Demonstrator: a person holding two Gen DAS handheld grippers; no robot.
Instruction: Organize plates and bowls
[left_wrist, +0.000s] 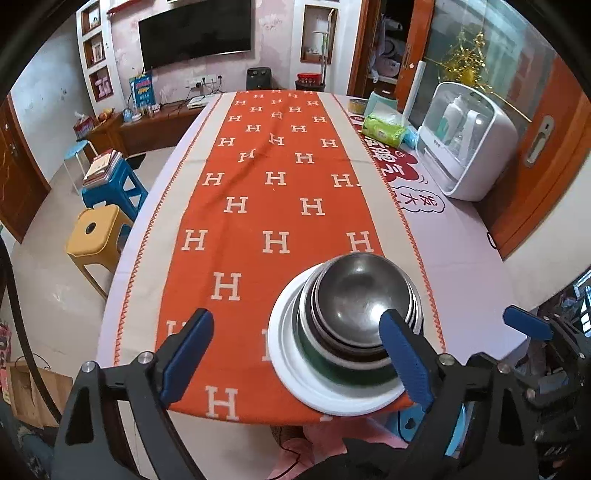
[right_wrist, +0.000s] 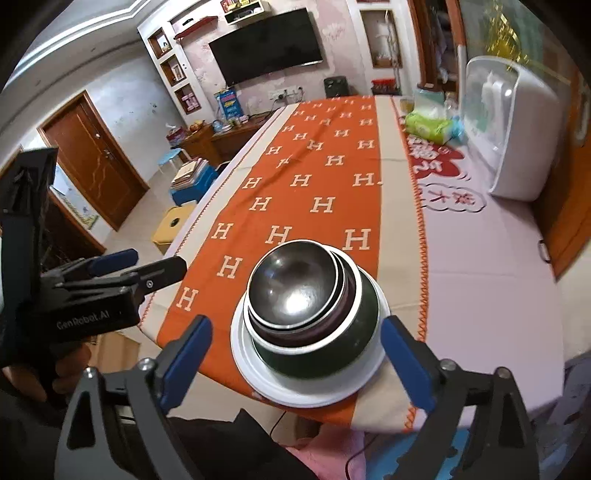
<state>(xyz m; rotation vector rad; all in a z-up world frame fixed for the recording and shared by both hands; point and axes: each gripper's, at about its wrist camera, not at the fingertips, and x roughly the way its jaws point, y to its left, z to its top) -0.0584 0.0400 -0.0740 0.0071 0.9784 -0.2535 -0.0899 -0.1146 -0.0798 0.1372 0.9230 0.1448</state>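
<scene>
Orange runner (right_wrist: 306, 192), nested bowls (right_wrist: 306, 295) on plate (right_wrist: 295, 391)

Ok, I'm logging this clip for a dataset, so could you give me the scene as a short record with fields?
setting: dining table in a living room
cloth: orange runner with H pattern
stack: dark nested bowls on a white plate, near the table's front edge
left tongs: open, holding nothing, right finger in front of the stack
right tongs: open, holding nothing, stack ahead between the fingers
other items: green wipes pack, white appliance
task state: bowls and plate stacked together
</scene>
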